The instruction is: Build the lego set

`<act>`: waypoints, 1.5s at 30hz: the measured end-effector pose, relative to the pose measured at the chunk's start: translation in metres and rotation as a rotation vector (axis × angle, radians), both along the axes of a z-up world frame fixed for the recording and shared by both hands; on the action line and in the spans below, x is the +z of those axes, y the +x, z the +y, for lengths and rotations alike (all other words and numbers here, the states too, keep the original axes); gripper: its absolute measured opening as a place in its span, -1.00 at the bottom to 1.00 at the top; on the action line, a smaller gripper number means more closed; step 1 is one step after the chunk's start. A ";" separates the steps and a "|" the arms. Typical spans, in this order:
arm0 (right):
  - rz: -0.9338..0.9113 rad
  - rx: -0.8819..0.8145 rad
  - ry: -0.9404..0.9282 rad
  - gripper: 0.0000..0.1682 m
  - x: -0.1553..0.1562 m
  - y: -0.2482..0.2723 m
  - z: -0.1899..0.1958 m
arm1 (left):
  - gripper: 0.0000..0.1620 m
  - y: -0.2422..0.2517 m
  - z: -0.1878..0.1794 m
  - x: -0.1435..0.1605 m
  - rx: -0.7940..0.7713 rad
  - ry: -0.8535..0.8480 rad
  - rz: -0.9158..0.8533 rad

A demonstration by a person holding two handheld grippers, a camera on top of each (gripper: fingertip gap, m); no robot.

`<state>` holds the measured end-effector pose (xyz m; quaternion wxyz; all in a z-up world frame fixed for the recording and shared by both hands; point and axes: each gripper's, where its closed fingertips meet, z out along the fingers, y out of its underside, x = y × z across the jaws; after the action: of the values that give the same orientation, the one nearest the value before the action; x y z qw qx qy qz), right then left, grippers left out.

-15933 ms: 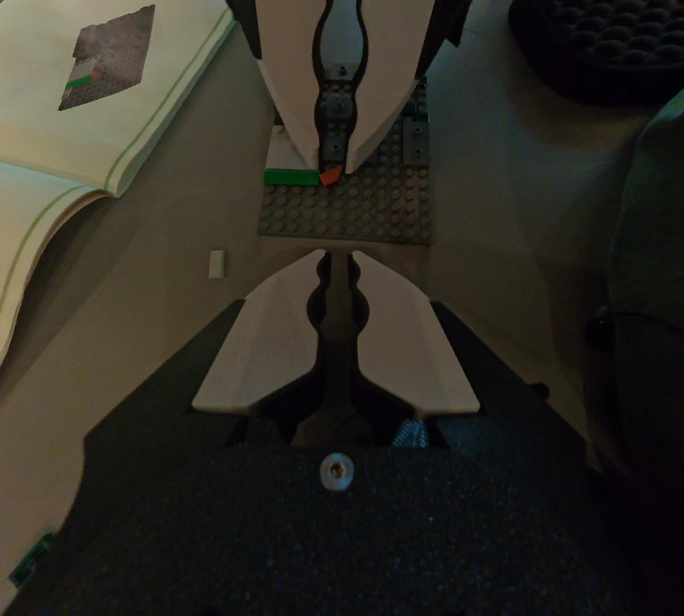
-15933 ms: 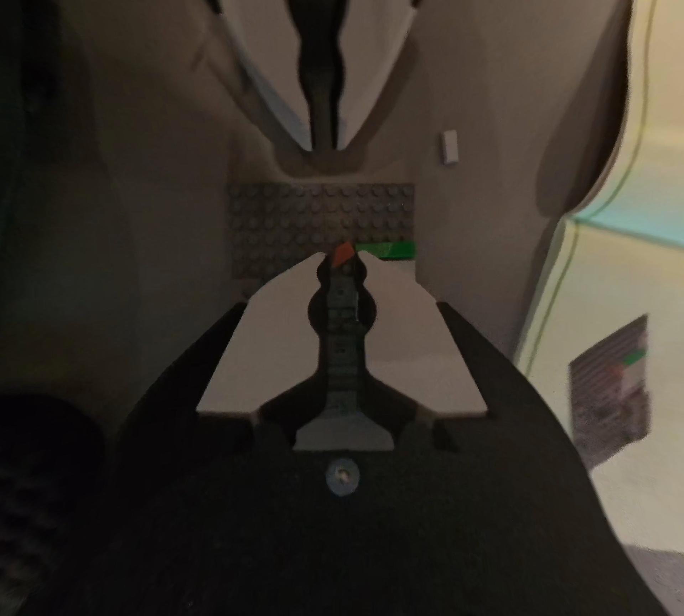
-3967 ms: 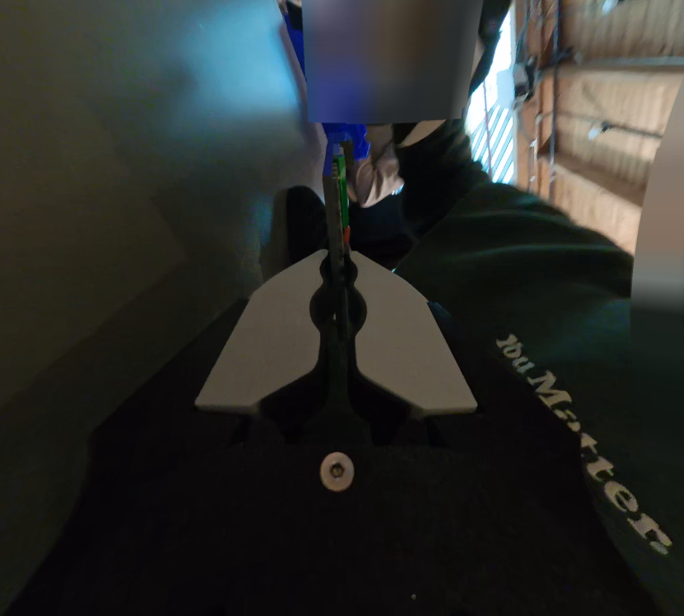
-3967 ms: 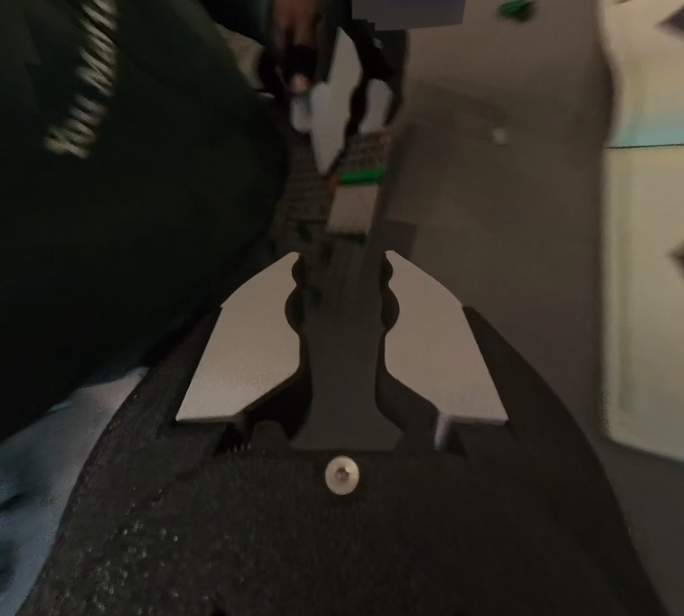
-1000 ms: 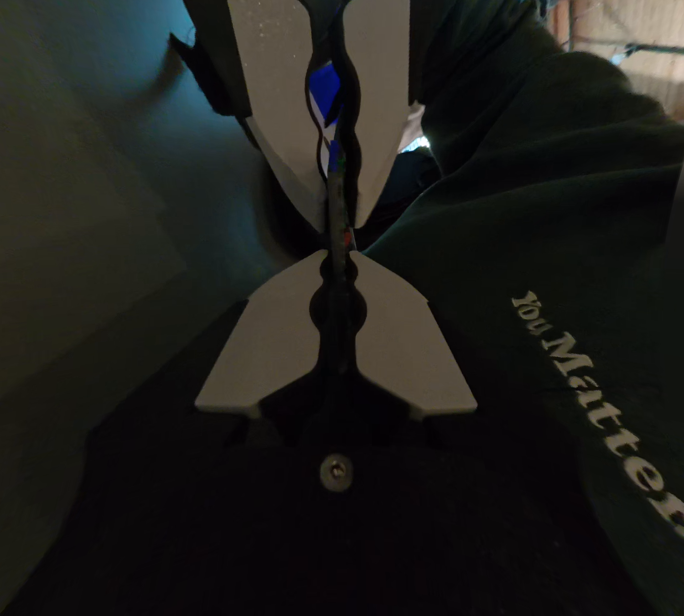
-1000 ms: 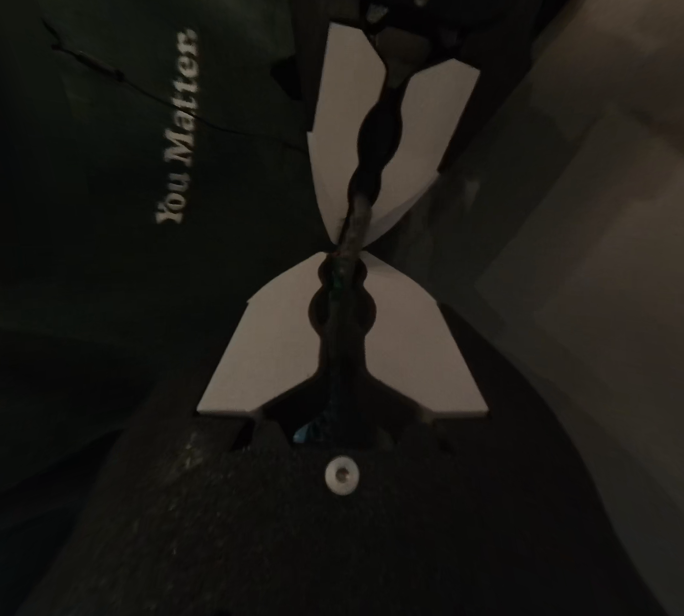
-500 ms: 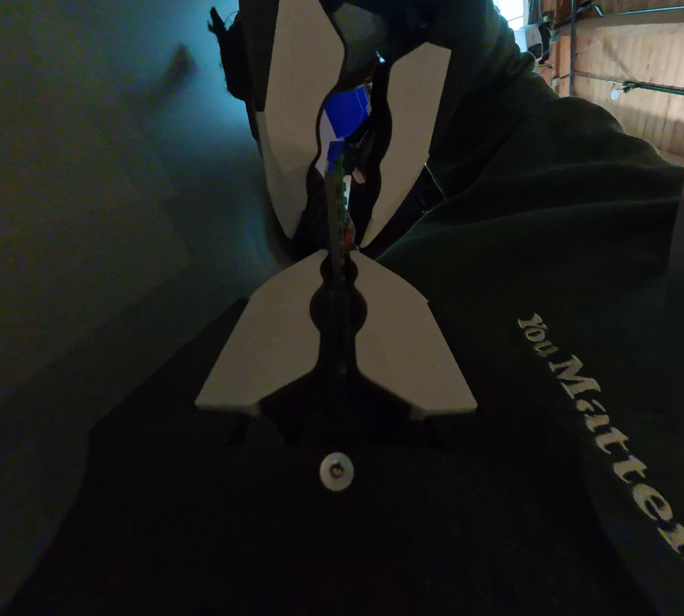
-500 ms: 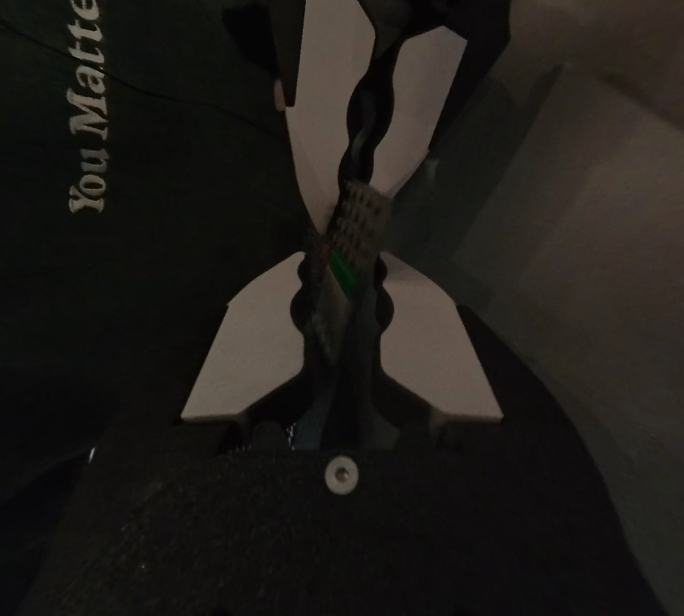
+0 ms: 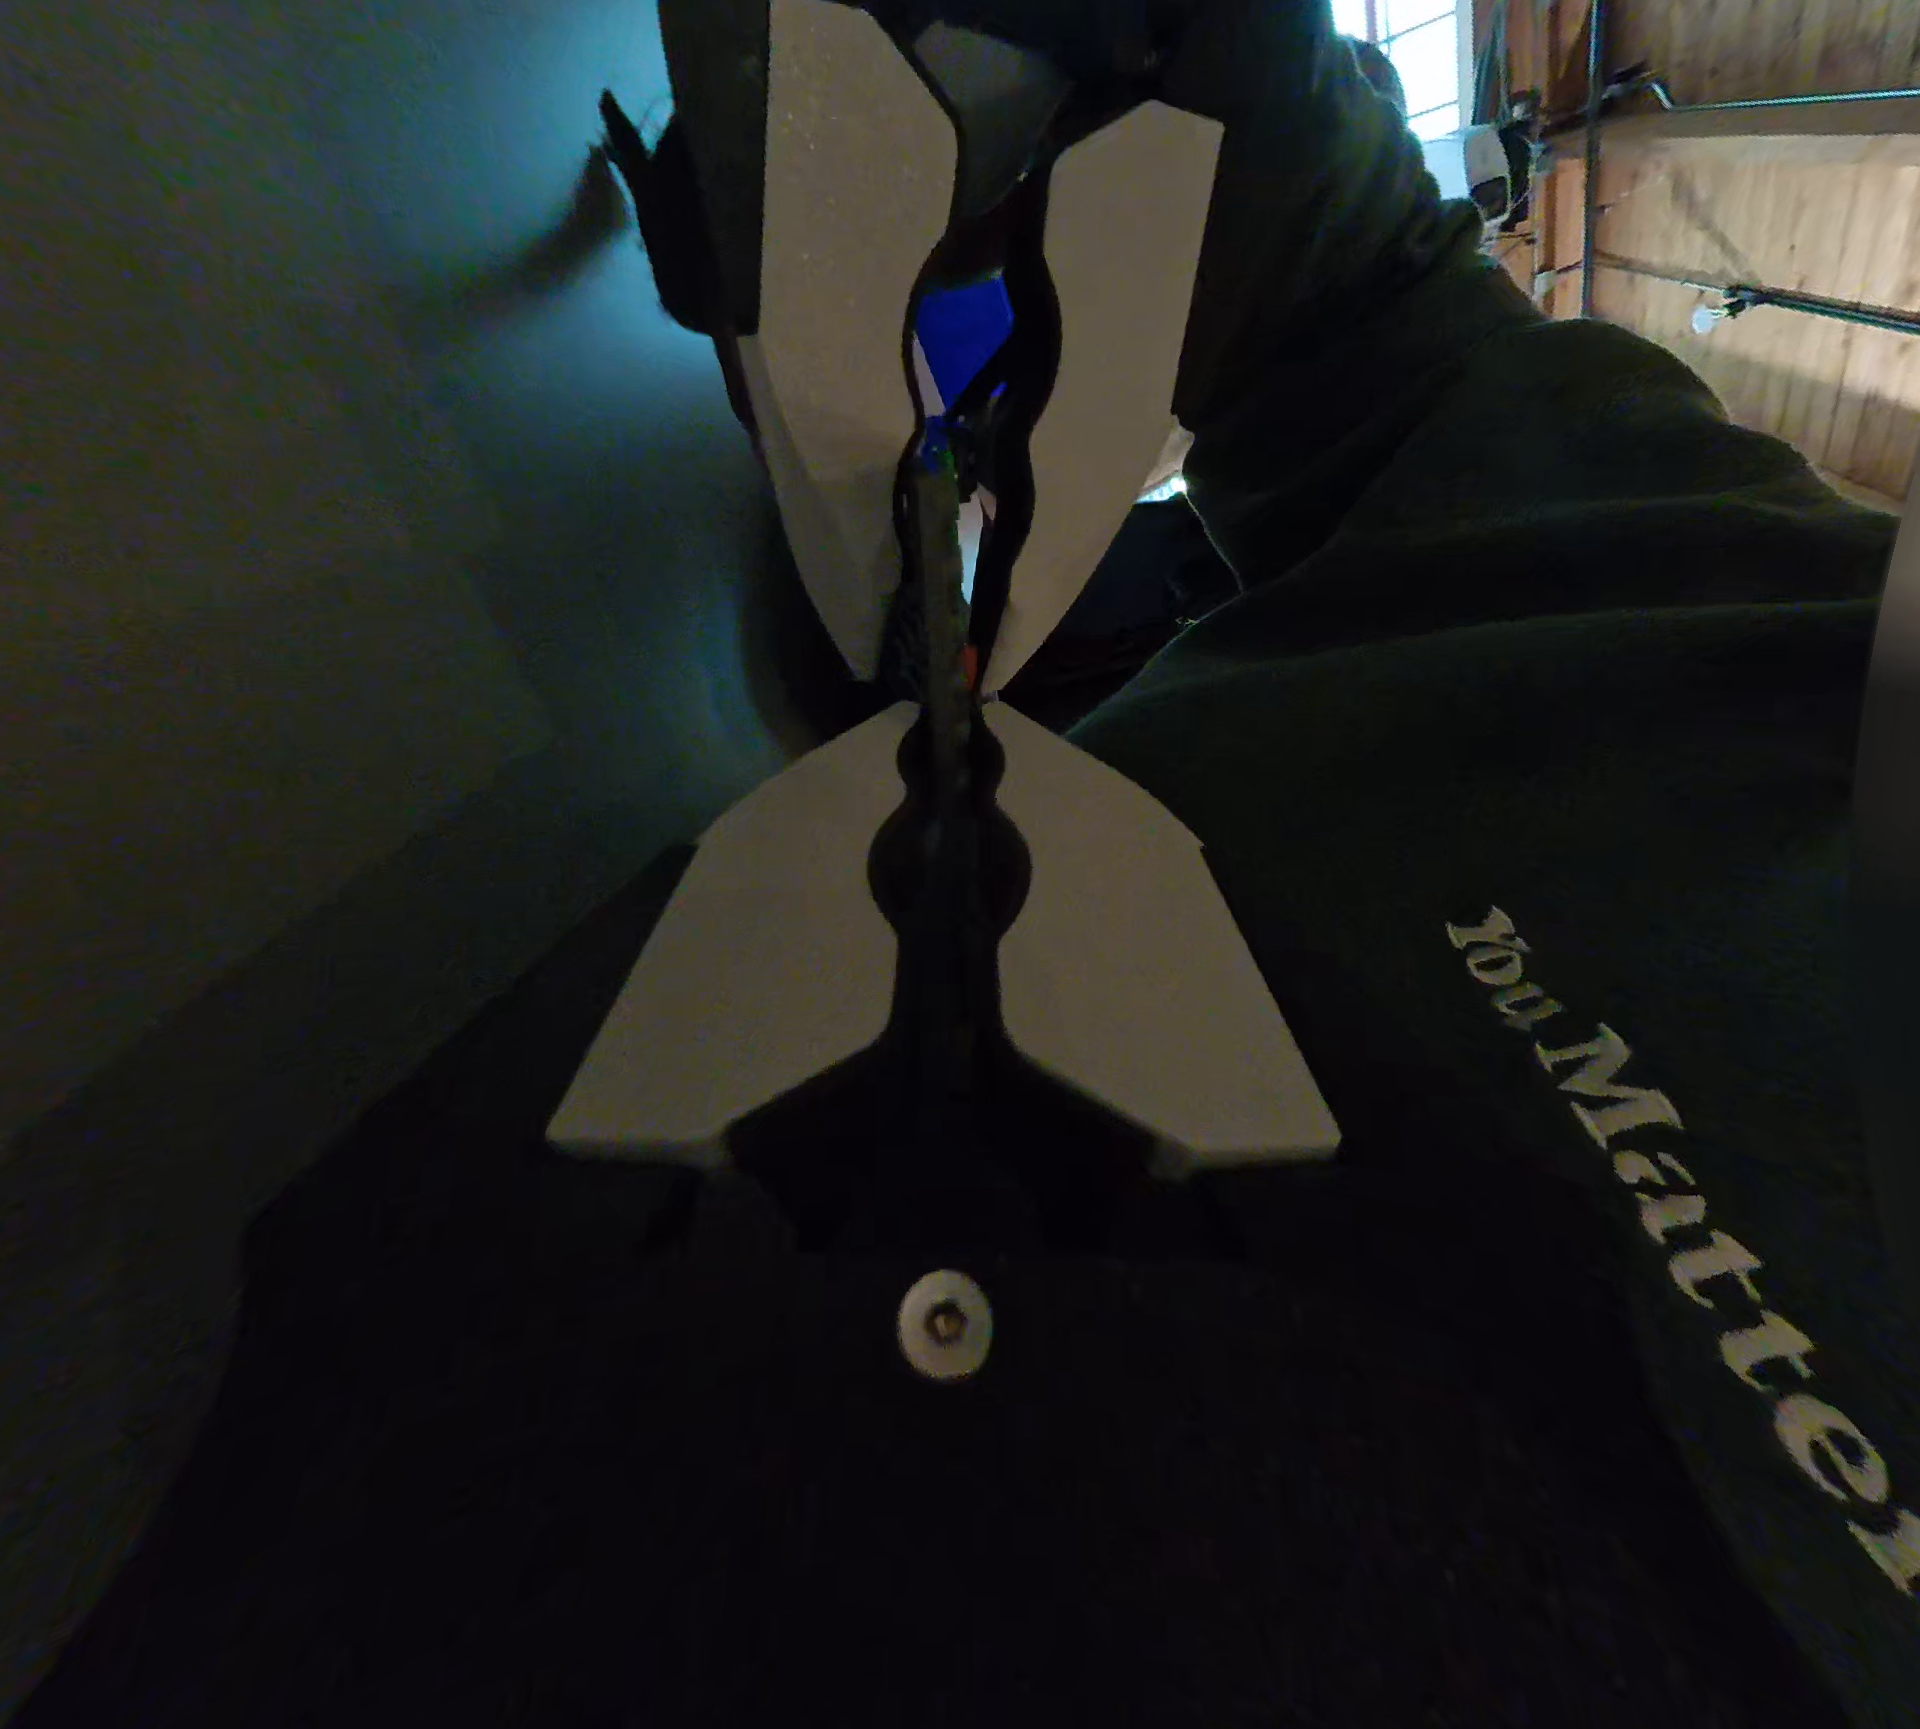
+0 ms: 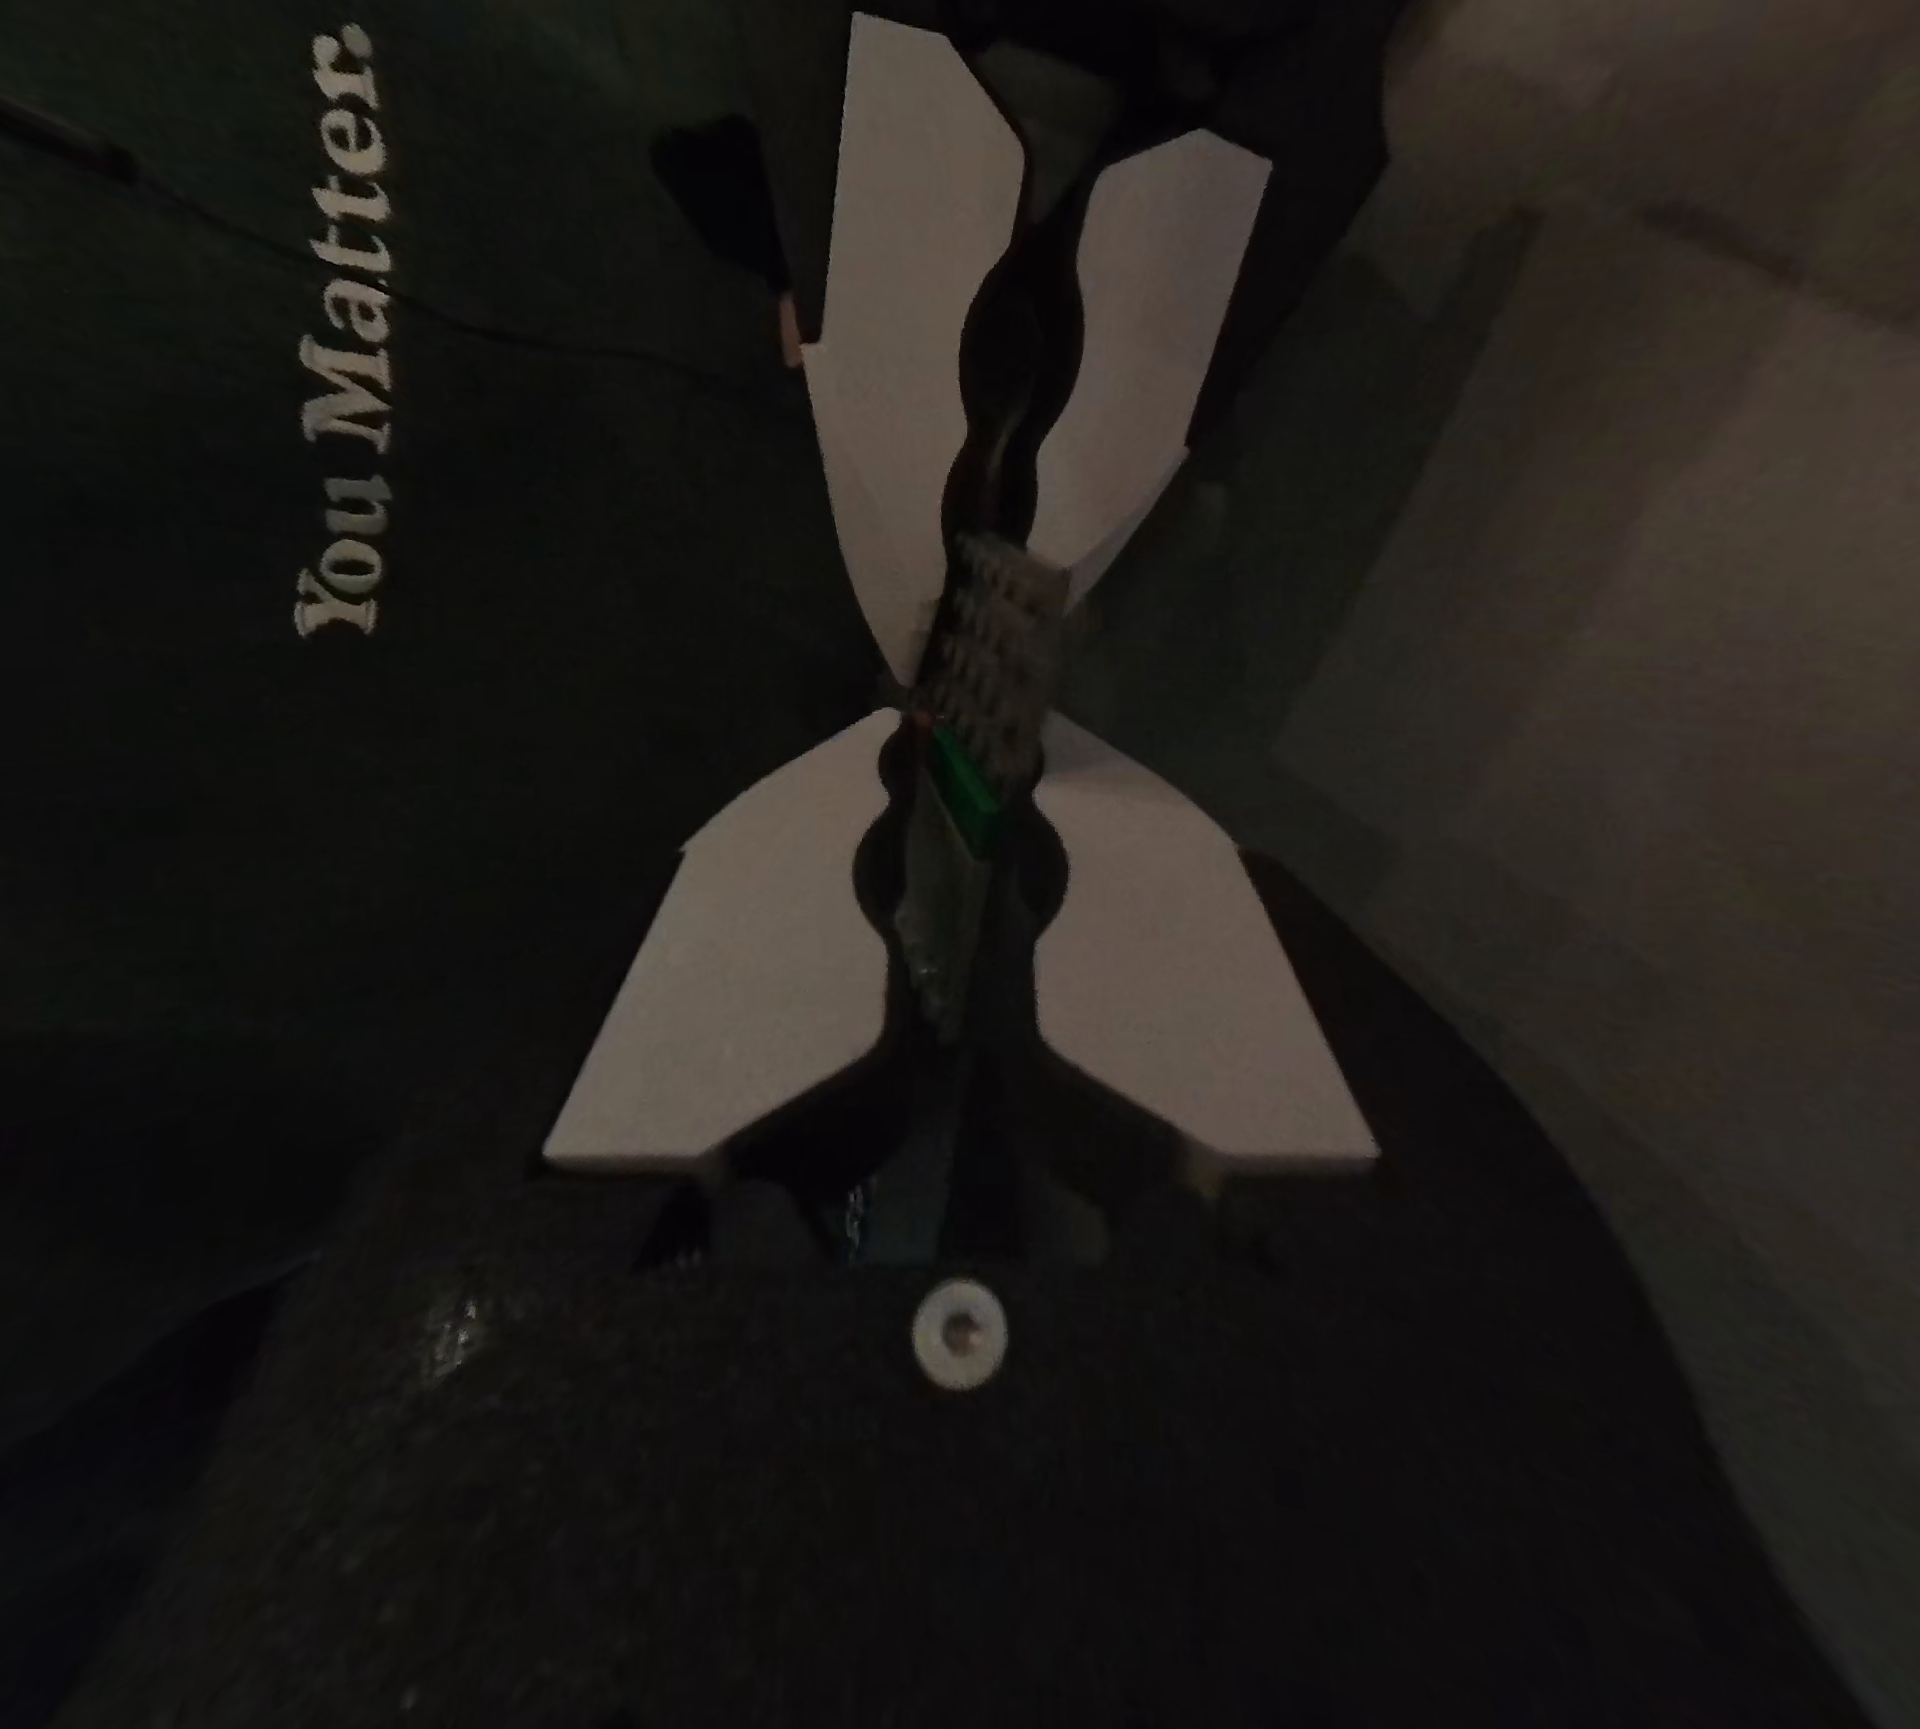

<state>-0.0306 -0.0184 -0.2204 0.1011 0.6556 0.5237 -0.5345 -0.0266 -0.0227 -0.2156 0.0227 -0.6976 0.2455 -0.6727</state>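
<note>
Both grippers hold the grey studded baseplate [image 10: 987,630] up in the air from opposite ends. In the left wrist view I see it edge-on [image 9: 940,557]. My left gripper [image 9: 949,711] is shut on its near edge. My right gripper [image 9: 935,677] faces it from above, jaws closed around the far edge. In the right wrist view the plate lies tilted between my right gripper's [image 10: 971,734] fingers, with a green tile [image 10: 966,780] on it. The left gripper [image 10: 992,609] clamps the plate's other end. A small orange piece [image 9: 968,661] shows on the plate's side.
A person's dark green sweatshirt with white lettering [image 9: 1558,744] fills the right of the left wrist view and the left of the right wrist view [image 10: 312,536]. Wooden panelling and a window [image 9: 1662,69] lie behind. Plain grey surfaces [image 10: 1610,536] are on the other side. The tips of both grippers are at nearly the same place.
Over 15.9 s the baseplate left the table and is held in the air between both grippers. In the last half second the right gripper's jaws narrowed around the plate, which stays tilted.
</note>
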 end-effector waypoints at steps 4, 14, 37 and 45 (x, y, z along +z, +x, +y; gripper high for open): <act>0.018 0.010 -0.017 -0.87 0.003 -0.001 -0.004 | -0.92 -0.001 -0.002 0.001 -0.010 0.003 0.000; 0.010 0.059 -0.019 -0.91 0.003 -0.004 -0.014 | -0.91 -0.005 -0.012 0.002 -0.056 0.048 0.014; -0.003 -0.045 0.029 -0.63 0.005 0.001 -0.001 | -0.94 -0.003 -0.006 0.007 -0.022 -0.035 -0.042; -0.046 -0.004 0.033 -0.76 0.001 -0.002 -0.009 | -0.94 0.001 -0.007 0.007 -0.009 -0.029 -0.027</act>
<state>-0.0330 -0.0276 -0.2191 0.1014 0.6703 0.5288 -0.5107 -0.0254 -0.0294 -0.2088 0.0128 -0.6875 0.2385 -0.6857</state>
